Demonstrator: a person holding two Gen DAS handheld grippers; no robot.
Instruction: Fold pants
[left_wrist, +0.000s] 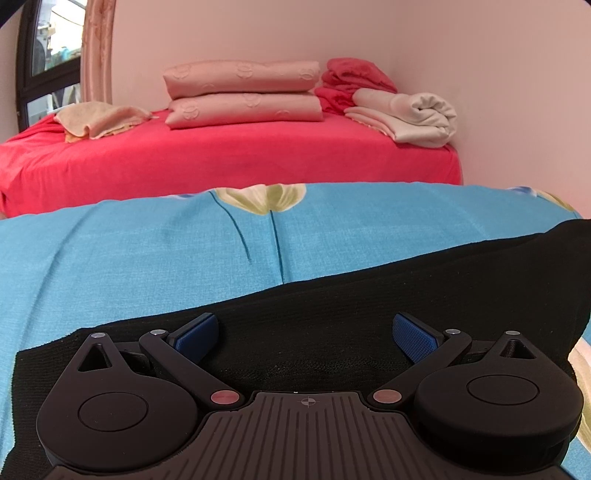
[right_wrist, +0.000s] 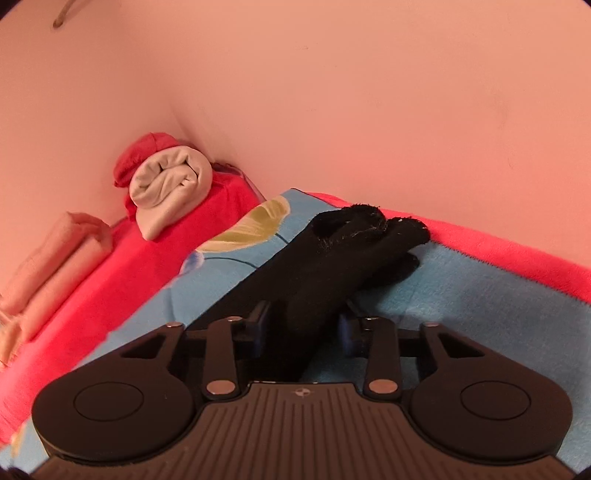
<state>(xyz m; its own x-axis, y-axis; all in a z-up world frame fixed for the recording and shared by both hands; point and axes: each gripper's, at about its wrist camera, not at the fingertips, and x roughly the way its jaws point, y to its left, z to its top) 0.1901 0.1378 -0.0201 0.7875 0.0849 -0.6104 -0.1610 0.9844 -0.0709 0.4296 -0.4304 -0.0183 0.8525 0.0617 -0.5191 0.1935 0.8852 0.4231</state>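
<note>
Black pants (left_wrist: 369, 295) lie across a blue floral sheet (left_wrist: 129, 251). My left gripper (left_wrist: 304, 334) hovers low over one end of them. It is open wide, its blue pads (left_wrist: 195, 338) far apart, with only flat fabric below. In the right wrist view the pants (right_wrist: 332, 266) run away from me to two frayed leg cuffs (right_wrist: 373, 221) near the sheet's far edge. My right gripper (right_wrist: 304, 325) is shut on a bunched ridge of this black fabric, with a finger on each side of it.
A red mattress (left_wrist: 221, 158) lies beyond the blue sheet, against the pink wall. On it are stacked pink bedding (left_wrist: 243, 92), a rolled white blanket (left_wrist: 413, 118), red cloth (left_wrist: 351, 77) and a beige towel (left_wrist: 99, 118). A red blanket edge (right_wrist: 517, 251) borders the sheet.
</note>
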